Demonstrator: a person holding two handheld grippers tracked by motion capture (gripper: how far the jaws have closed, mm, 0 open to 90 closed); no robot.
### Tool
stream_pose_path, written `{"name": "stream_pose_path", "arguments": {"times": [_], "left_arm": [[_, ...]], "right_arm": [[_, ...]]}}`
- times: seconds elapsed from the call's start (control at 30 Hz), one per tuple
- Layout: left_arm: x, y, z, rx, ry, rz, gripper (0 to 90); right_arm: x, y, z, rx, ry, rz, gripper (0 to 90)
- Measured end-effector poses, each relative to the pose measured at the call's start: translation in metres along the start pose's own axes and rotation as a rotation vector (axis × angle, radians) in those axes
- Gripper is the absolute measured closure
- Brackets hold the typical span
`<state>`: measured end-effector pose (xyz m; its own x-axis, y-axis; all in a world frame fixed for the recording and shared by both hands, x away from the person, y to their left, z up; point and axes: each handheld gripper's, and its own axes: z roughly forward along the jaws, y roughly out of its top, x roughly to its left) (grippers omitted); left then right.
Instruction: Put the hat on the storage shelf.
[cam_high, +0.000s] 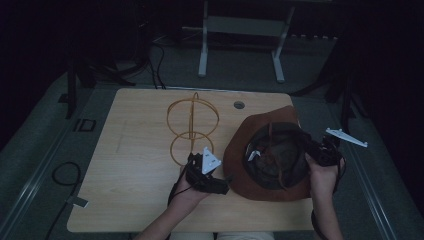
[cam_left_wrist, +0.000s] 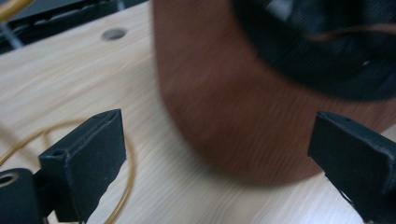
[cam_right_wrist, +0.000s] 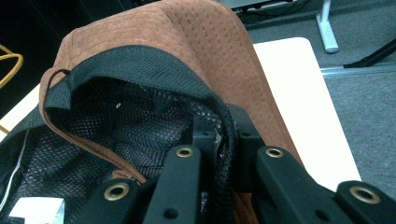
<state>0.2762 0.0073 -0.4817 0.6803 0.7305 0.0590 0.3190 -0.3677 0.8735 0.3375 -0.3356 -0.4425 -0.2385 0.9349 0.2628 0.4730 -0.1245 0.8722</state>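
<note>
brown hat (cam_high: 260, 150) pinched at its rim by right gripper (cam_right_wrist: 223, 140).

I can read no text, brand, number or sign in any view. The white tag (cam_right_wrist: 35, 207) sewn inside the brown hat (cam_right_wrist: 196, 42) is the only label-like item I see, and its face is too small and dim to read.

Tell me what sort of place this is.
Probably a dim lab or recording room: a plain wooden table on grey carpet, cables on the floor, a white desk frame behind.
</note>
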Motion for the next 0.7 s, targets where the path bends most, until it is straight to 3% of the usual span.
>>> {"name": "stream_pose_path", "arguments": {"times": [0.03,0.23,0.33,0.5,0.7], "left_arm": [[0.0,0.0,0.0,0.0,0.0,0.0,5.2],[-0.013,0.034,0.013,-0.036,-0.037,0.038,5.6],[-0.014,0.048,0.023,-0.041,-0.033,0.039,6.3],[-0.016,0.065,0.044,-0.016,0.049,0.086,12.5],[-0.019,0.075,0.065,0.047,0.098,0.07,15.2]], "right_arm": [[0.0,0.0,0.0,0.0,0.0,0.0,83.8],[0.009,-0.004,-0.002,0.004,0.014,-0.024,83.8],[0.013,-0.005,-0.002,0.008,0.024,-0.03,83.8],[0.015,-0.003,-0.006,-0.001,0.029,-0.036,83.8],[0.017,-0.002,-0.012,-0.013,0.043,-0.037,83.8]]}}
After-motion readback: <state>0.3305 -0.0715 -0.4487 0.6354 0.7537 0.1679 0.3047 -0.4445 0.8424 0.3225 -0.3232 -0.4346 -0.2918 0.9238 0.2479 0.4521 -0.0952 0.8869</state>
